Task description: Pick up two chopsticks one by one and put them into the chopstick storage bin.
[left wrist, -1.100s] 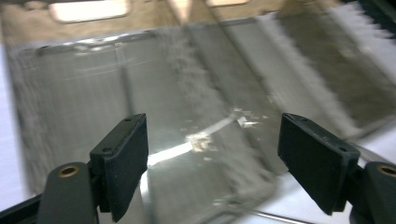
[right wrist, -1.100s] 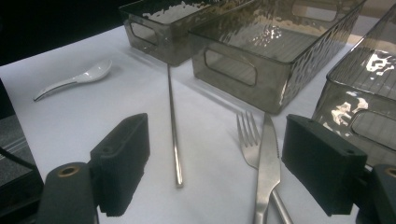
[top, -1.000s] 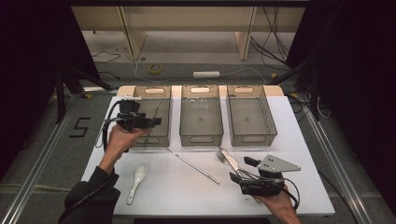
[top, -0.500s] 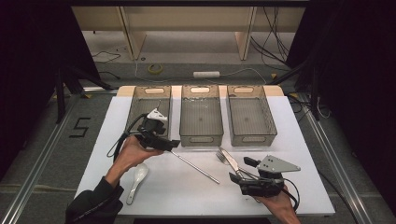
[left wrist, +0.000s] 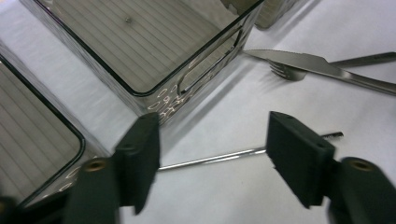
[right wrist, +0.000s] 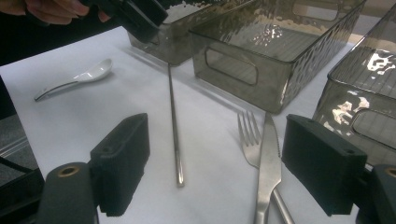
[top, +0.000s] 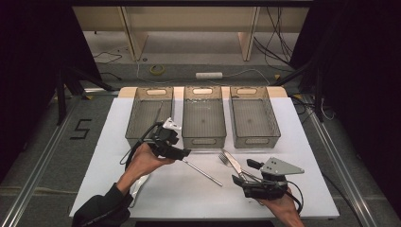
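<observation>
Left gripper (top: 182,153) comes off the bins and down over the metal chopstick (top: 202,171).

A second ago it hung above the left bin (top: 149,116) at eleven o'clock; it has since swung toward the table's centre, jaws wide and empty, straddling the chopstick in the left gripper view, which suggests a pickup for sorting. The right gripper (top: 248,177) waits at five o'clock, unmoved, jaws parted around nothing, just behind the fork (right wrist: 246,135) and knife (right wrist: 267,163). A white spoon (right wrist: 74,79) lies at seven o'clock. The middle bin (top: 203,116) and right bin (top: 253,116) look empty; something thin may lie in the left bin.
</observation>
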The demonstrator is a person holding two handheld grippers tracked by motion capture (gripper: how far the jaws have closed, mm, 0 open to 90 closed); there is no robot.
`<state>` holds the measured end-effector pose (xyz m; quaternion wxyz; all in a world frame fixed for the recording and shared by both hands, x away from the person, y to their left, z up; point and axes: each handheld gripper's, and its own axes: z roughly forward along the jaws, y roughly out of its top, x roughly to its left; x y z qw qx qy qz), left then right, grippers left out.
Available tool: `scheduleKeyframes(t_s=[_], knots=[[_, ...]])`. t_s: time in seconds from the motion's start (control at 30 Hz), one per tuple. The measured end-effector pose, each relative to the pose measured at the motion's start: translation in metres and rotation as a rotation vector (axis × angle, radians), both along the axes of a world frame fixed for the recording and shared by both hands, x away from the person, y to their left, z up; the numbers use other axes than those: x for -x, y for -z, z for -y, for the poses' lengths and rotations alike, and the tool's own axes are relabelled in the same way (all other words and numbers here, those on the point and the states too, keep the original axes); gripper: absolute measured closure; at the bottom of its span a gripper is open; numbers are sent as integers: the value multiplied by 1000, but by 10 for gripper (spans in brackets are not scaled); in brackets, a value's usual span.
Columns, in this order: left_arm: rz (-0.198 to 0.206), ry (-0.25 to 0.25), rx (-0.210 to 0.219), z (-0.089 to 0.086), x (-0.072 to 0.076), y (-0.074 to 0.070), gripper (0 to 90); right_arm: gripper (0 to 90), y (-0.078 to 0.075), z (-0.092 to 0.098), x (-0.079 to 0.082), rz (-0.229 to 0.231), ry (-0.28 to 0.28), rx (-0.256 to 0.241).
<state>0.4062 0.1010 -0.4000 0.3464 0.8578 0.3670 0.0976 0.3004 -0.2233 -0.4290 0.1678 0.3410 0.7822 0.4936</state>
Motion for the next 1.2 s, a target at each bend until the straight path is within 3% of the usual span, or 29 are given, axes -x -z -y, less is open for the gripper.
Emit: scheduleKeyframes(t_s=[0.1,0.13,0.27,0.43,0.57,0.63,0.7,0.8,1.2], knots=[[-20,28,13,7,1,6,514,241,0,0,0,0,0,0],[-23,32,14,10,1,7,610,241,0,0,0,0,-1,1],[-56,72,6,21,2,17,676,241,0,0,0,-1,-2,2],[-66,101,-44,28,-1,29,663,241,0,0,0,-1,-3,2],[-100,132,-84,31,-7,36,501,241,1,0,0,-1,-5,6],[-115,180,-132,32,-10,38,434,242,1,-1,0,-2,-8,5],[-110,186,-137,32,-13,38,421,241,1,-1,0,-2,-8,6],[-137,218,-157,29,-19,41,356,241,1,-1,0,-3,-8,6],[-165,316,-196,27,-29,49,326,241,2,-1,-1,-7,-9,8]])
